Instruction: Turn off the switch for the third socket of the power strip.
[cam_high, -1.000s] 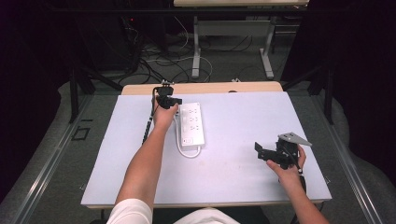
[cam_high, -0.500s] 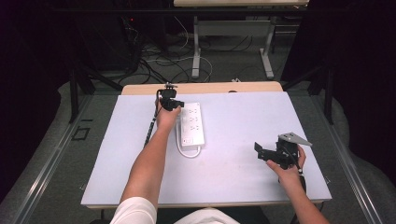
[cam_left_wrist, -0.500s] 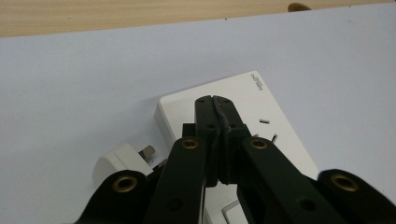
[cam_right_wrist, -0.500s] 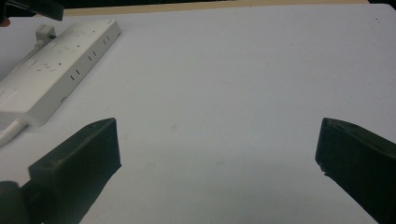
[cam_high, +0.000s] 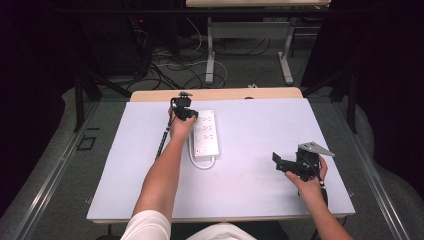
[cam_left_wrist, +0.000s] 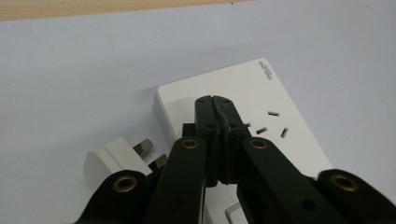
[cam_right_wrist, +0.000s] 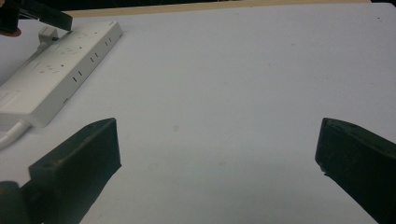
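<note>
A white power strip (cam_high: 206, 134) lies on the white table (cam_high: 260, 125), its cord looping at the near end. My left gripper (cam_high: 190, 114) is over the strip's far left corner. In the left gripper view that gripper (cam_left_wrist: 215, 101) is shut with nothing between its pads, its tips just above the strip (cam_left_wrist: 261, 98). A white plug (cam_left_wrist: 109, 158) lies on the table beside the strip's corner, prongs toward it. My right gripper (cam_high: 279, 164) rests near the table's front right, and in the right gripper view it (cam_right_wrist: 215, 154) stands wide open over bare table.
A wooden strip (cam_high: 215, 94) runs along the table's far edge. Beyond it are desk legs and cables on the floor (cam_high: 165, 65). In the right gripper view the power strip (cam_right_wrist: 60, 65) and the left gripper (cam_right_wrist: 37, 16) sit at the upper left.
The left hand has edged slightly to the right at the strip's far end. The right hand has stayed still.
</note>
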